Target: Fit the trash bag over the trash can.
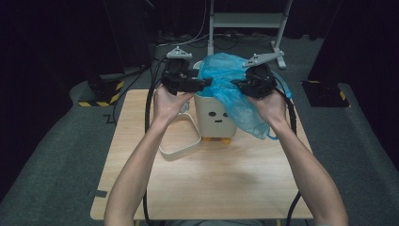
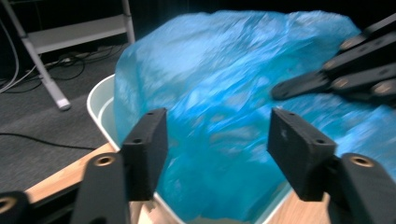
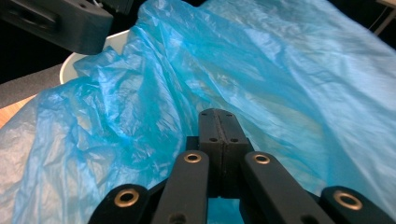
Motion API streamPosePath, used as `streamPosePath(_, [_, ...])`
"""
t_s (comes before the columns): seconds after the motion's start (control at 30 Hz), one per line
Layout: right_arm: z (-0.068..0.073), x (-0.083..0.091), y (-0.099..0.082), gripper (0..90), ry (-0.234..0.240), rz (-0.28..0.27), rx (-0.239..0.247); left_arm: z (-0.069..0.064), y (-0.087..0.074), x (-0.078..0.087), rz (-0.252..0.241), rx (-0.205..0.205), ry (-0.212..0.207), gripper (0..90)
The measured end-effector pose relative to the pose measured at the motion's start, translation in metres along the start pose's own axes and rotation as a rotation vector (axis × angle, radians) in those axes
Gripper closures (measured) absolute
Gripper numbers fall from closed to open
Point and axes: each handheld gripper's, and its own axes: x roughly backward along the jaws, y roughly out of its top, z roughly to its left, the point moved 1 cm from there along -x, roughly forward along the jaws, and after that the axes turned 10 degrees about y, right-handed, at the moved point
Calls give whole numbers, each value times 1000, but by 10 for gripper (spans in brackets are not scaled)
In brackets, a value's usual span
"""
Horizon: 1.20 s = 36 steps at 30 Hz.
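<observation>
A small white bin [image 1: 214, 115] with a simple face on its front stands on the wooden table [image 1: 226, 183], and a blue plastic bag [image 1: 226, 77] sits in its mouth, billowing up above the rim and spilling down the bin's right side. The left gripper [image 1: 203, 84] is at the bin's upper left edge, its jaws spread apart with the bag [image 2: 224, 116] just ahead of them; the pads [image 2: 149, 144] do not press on the plastic. The right gripper [image 1: 235, 84] is at the bin's upper right, over the bag, and its jaws are pressed together. In the right gripper view the closed pads [image 3: 218, 135] lie against the crumpled bag [image 3: 289, 79], but I cannot tell whether any film is pinched between them. A white ring-shaped frame [image 1: 181, 141] lies flat on the table just left of the bin. Beyond the bin, on the grey floor, is a metal stand [image 1: 247, 21].
</observation>
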Motion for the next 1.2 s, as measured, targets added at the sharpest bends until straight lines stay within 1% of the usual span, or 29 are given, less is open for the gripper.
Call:
streamPosePath(0.07, [2, -4, 1, 900, 5, 5, 0, -4, 1, -3, 4, -8, -12, 350])
streamPosePath(0.1, [2, -5, 2, 900, 7, 7, 0, -8, 2, -7, 15, -18, -19, 354])
streamPosePath(0.17, [4, -8, 3, 899, 14, 7, 3, -13, 2, -13, 37, -43, -20, 409])
streamPosePath(0.2, [4, -8, 3, 899, 16, 8, 5, -15, 2, -17, 56, -54, -13, 453])
streamPosePath(0.23, [5, -9, 3, 899, 17, 6, 8, -17, 2, -21, 75, -62, -14, 513])
streamPosePath(0.3, [7, -7, 3, 893, 19, -2, 10, -19, 1, -27, 100, -72, -12, 654])
streamPosePath(0.33, [7, -4, 3, 851, 15, -13, 12, -19, 1, -28, 105, -80, -5, 729])
streamPosePath(0.4, [7, 2, 2, 776, 9, -32, 10, -20, 0, -29, 117, -105, 17, 833])
streamPosePath(0.43, [7, 6, 2, 744, 1, -41, 7, -20, 0, -28, 119, -116, 24, 873])
streamPosePath(0.5, [6, 13, 1, 684, -17, -59, 8, -20, -1, -26, 123, -131, 38, 893])
streamPosePath(0.57, [3, 23, -1, 627, -39, -84, -1, -18, -2, -22, 122, -143, 57, 895])
streamPosePath(0.67, [-4, 37, -5, 582, -72, -116, -21, -10, -5, -16, 117, -134, 79, 897])
streamPosePath(0.73, [-9, 45, -9, 571, -95, -135, -34, -5, -7, -13, 115, -129, 95, 897])
streamPosePath(0.83, [-15, 49, -15, 568, -106, -134, -47, 3, -10, -10, 122, -125, 131, 897])
streamPosePath(0.93, [-20, 44, -21, 581, -91, -115, -66, 8, -12, -10, 123, -107, 136, 894])
streamPosePath(0.97, [-21, 43, -22, 597, -83, -112, -67, 9, -12, -9, 118, -99, 130, 882])
streamPosePath(1.0, [-21, 40, -23, 625, -72, -107, -71, 8, -12, -7, 101, -84, 124, 821])
streamPosePath(1.03, [-20, 37, -23, 670, -59, -98, -69, 8, -12, -5, 87, -77, 119, 721])
streamPosePath(1.1, [-17, 32, -23, 738, -47, -85, -58, 4, -11, 1, 55, -56, 102, 585])
streamPosePath(1.17, [-13, 28, -20, 819, -46, -77, -39, 1, -9, 7, 28, -35, 69, 481])
streamPosePath(1.2, [-11, 26, -19, 847, -43, -75, -31, -1, -8, 10, 19, -17, 41, 439])
